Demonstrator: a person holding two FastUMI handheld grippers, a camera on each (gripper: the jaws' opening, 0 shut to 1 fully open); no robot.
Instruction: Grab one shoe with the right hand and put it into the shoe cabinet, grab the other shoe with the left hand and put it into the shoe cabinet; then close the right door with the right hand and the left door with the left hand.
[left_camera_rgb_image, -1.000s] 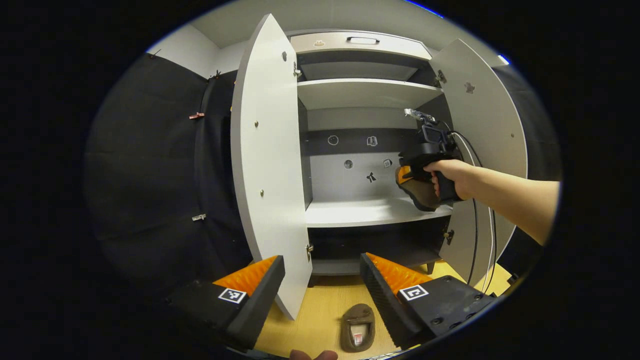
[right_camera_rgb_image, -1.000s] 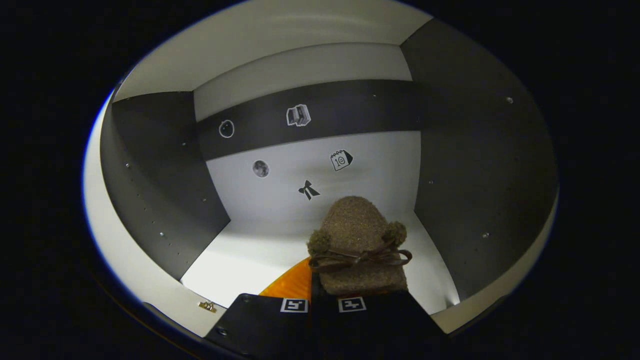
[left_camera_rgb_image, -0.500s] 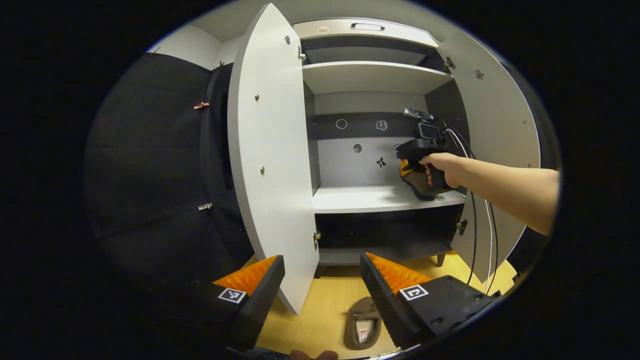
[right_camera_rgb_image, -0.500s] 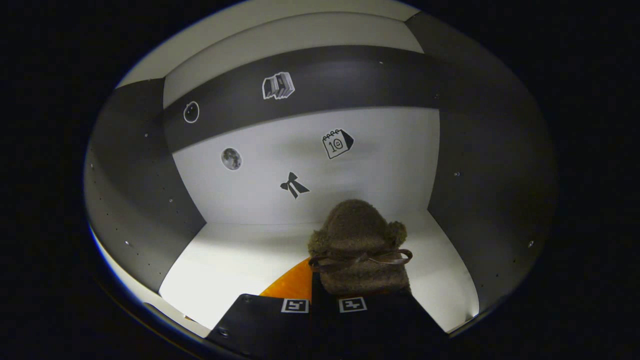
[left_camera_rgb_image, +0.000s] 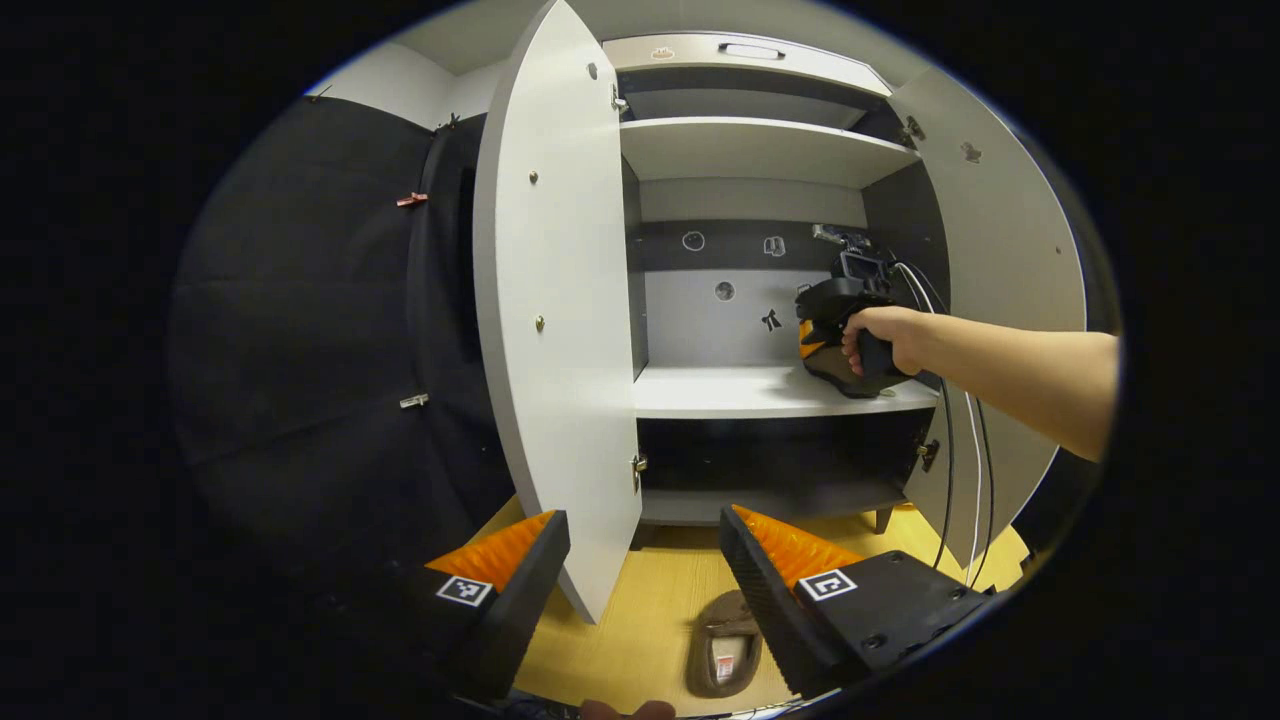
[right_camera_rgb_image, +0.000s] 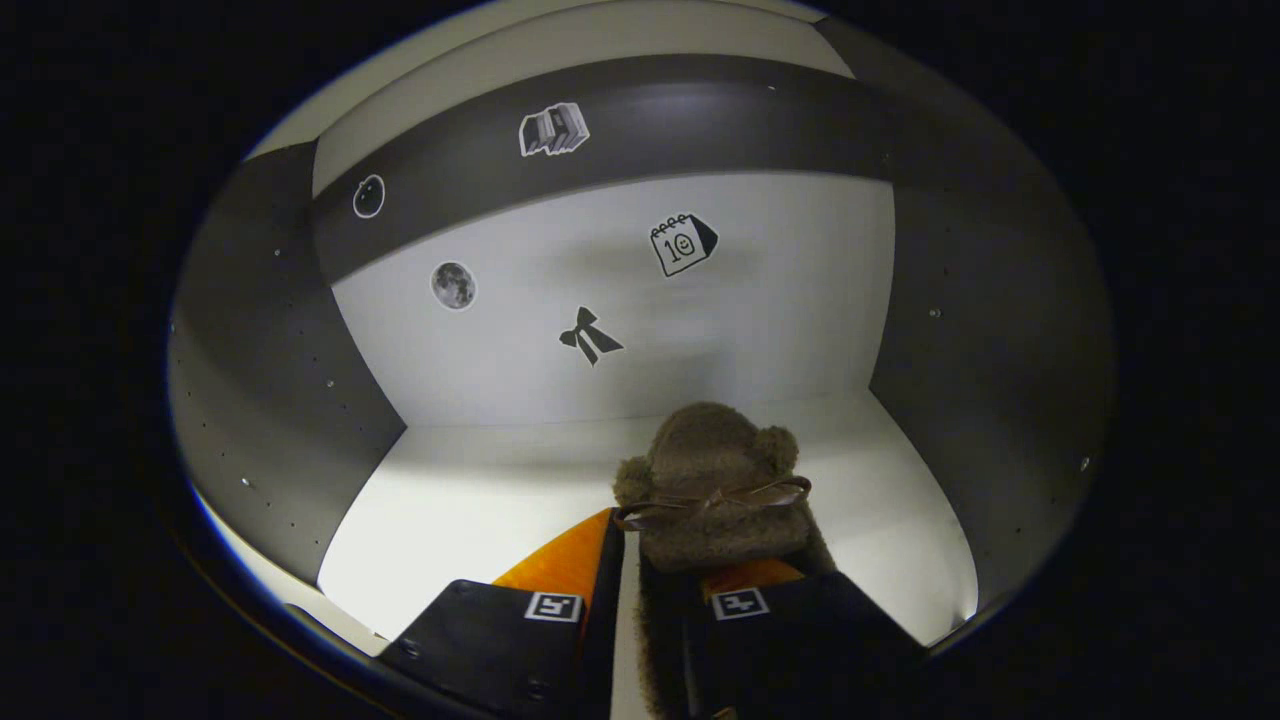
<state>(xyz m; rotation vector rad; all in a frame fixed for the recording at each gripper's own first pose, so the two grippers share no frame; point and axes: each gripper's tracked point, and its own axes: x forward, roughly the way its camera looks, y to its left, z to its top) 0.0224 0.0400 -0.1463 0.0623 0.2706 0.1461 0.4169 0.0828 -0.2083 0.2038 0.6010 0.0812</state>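
Slipper (right_camera_rgb_image: 715, 480) rests on the cabinet shelf (right_camera_rgb_image: 480, 500) — right gripper (right_camera_rgb_image: 640, 590) parting around its heel; back straight out. Left gripper (left_camera_rgb_image: 645, 560) gapes wide, empty.

The fuzzy slipper (right_camera_rgb_image: 712, 480) was brown with a darker brown ribbon bow (right_camera_rgb_image: 712, 498). The shoe cabinet (left_camera_rgb_image: 760, 390) had pale grey doors and shelves, dark grey side walls and a dark band across its back panel. The floor (left_camera_rgb_image: 650, 610) was light yellow wood, where the other slipper (left_camera_rgb_image: 728, 650) was brown too.
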